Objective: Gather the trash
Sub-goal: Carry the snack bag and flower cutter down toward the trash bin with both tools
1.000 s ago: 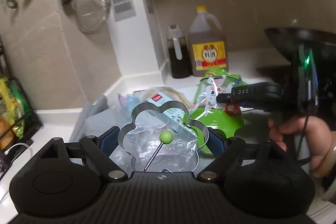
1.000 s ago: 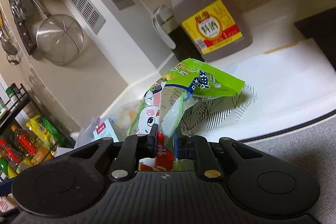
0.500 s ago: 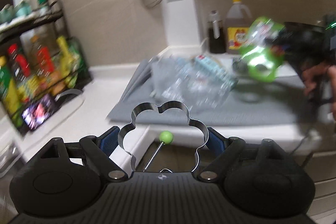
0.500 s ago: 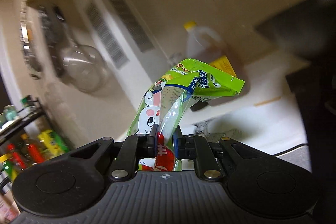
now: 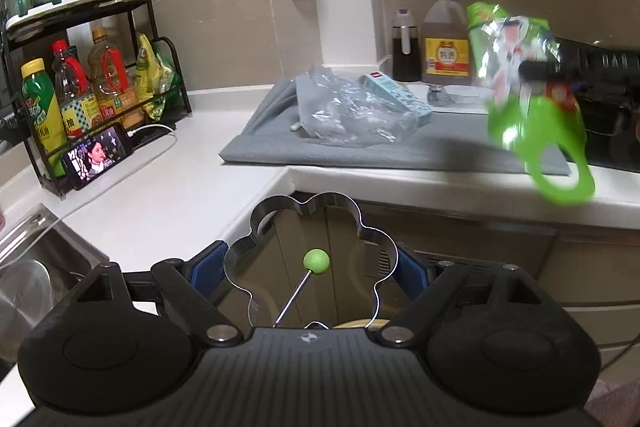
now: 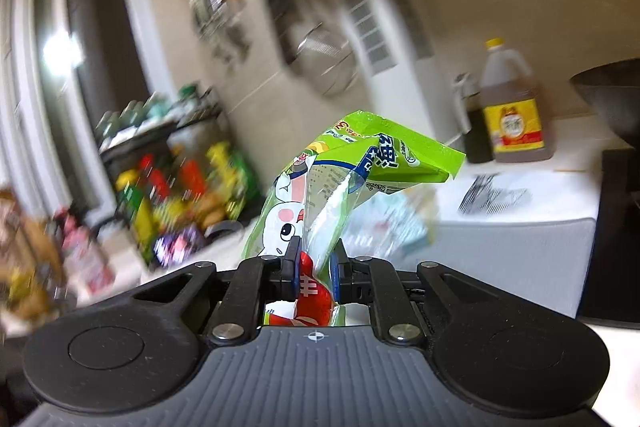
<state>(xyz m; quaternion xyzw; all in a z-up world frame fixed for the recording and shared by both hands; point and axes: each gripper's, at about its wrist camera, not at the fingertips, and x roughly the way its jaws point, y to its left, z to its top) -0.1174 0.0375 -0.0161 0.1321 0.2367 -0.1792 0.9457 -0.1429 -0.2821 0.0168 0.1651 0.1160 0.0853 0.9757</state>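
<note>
From the left wrist, the left gripper stands wide, its jaws braced on a flower-shaped metal ring mould; the thin wall could spring sideways out of them.

From the right wrist, the right gripper pinches a green snack wrapper, which rises above the nearly closed jaws; slick film might slide free.

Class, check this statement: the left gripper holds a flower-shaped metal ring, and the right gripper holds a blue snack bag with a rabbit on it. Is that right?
Not quite. The snack bag in the right gripper is green, not blue, as the right wrist view shows. The rest stands: the left gripper holds the flower-shaped metal ring.
</note>
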